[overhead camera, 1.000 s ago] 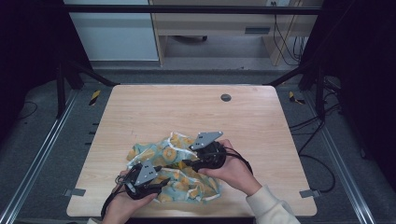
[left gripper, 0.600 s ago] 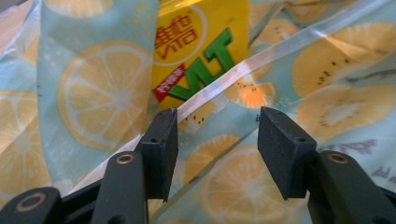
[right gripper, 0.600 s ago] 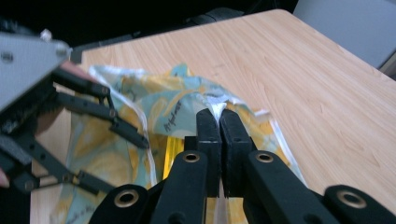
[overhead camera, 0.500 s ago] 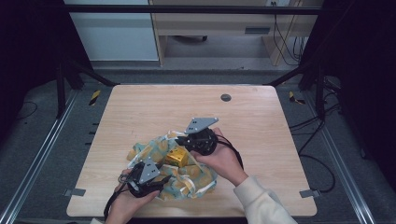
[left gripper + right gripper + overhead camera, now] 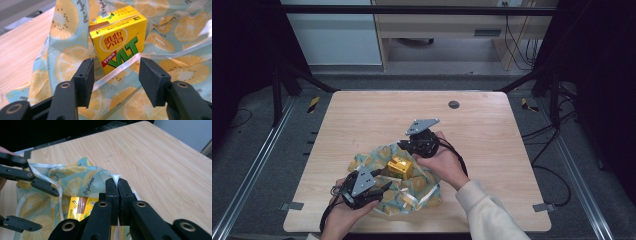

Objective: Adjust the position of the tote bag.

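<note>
Item: yellow drink carton (image 5: pixel 117 37), upright on a fruit-print bag (image 5: pixel 175 72) spread on the wooden table (image 5: pixel 377 115), just ahead of the left gripper (image 5: pixel 115 77). Left gripper jaws apart, a white bag edge running between them. Right gripper (image 5: pixel 118 192) jaws pressed together on the bag's edge, carton below and beside them.

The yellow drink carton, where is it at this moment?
In the high view the yellow drink carton stands on the fruit-print bag near the table's front edge, between the left gripper and the right gripper.
</note>
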